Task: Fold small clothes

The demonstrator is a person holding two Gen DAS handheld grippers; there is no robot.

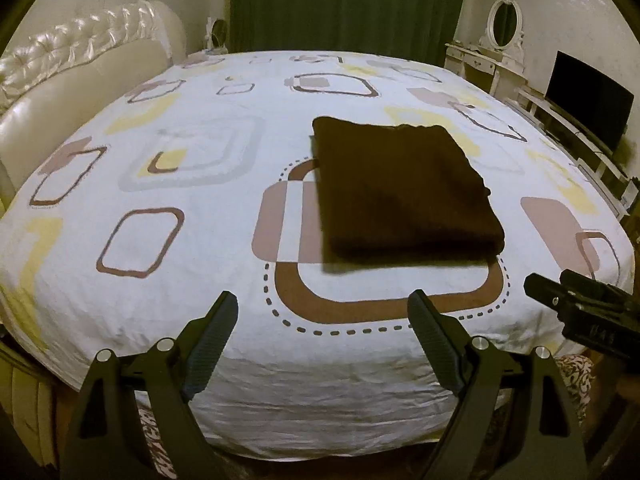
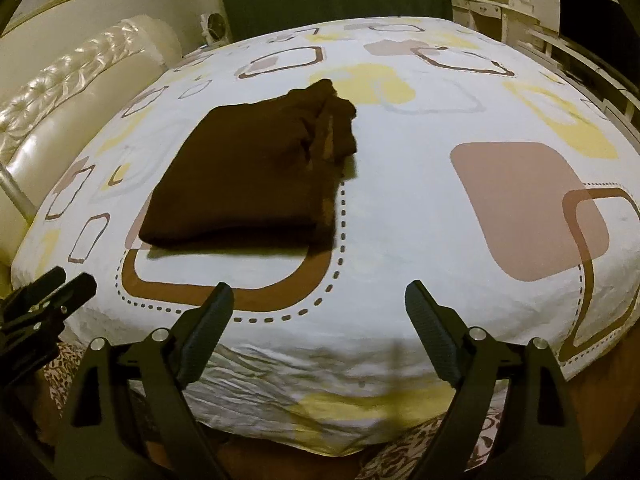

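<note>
A dark brown garment (image 1: 400, 192) lies folded into a flat rectangle on the patterned bed sheet (image 1: 192, 280). In the right wrist view the garment (image 2: 248, 176) sits left of centre, with bunched folds at its far right corner. My left gripper (image 1: 322, 306) is open and empty, held above the near edge of the bed, short of the garment. My right gripper (image 2: 320, 298) is open and empty, also at the near edge, to the right of the garment. Each gripper shows in the other's view: the right one (image 1: 580, 304) and the left one (image 2: 48, 296).
A cream tufted headboard (image 1: 72, 80) runs along the left. A white dresser with an oval mirror (image 1: 504, 28) and a dark screen (image 1: 588, 96) stand at the far right. Dark green curtains (image 1: 348, 4) hang behind the bed.
</note>
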